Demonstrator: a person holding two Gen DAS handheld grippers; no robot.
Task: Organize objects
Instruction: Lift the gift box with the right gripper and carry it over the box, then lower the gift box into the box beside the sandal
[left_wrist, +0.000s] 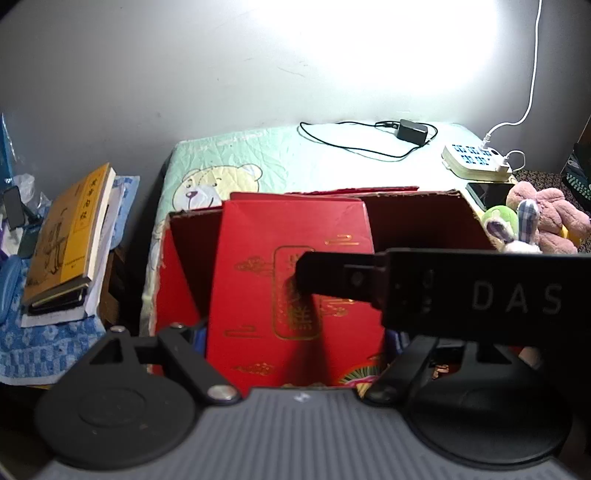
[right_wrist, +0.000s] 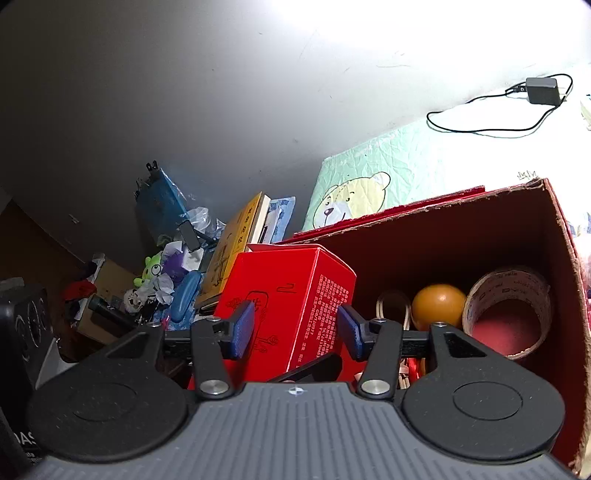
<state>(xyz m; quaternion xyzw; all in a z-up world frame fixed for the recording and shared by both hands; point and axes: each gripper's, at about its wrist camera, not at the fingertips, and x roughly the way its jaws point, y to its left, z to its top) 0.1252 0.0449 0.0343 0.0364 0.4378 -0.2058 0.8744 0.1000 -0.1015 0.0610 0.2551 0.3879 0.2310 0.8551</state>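
The red box (right_wrist: 291, 306) stands upright in the left end of the carton (right_wrist: 517, 229), its gold-printed face toward the near side. The right gripper (right_wrist: 295, 330) straddles it: the blue pads (right_wrist: 242, 328) sit on either side of the box with gaps showing, so the jaws are released. In the left wrist view the left gripper (left_wrist: 295, 332) is just behind the same box (left_wrist: 291, 280); its fingertips are hidden, so I cannot tell its state. Right of the box, inside the carton, lie an orange ball (right_wrist: 437, 306) and a tape roll (right_wrist: 511, 314). Books (left_wrist: 70, 236) are stacked at far left, plush toys (left_wrist: 543, 218) at right.
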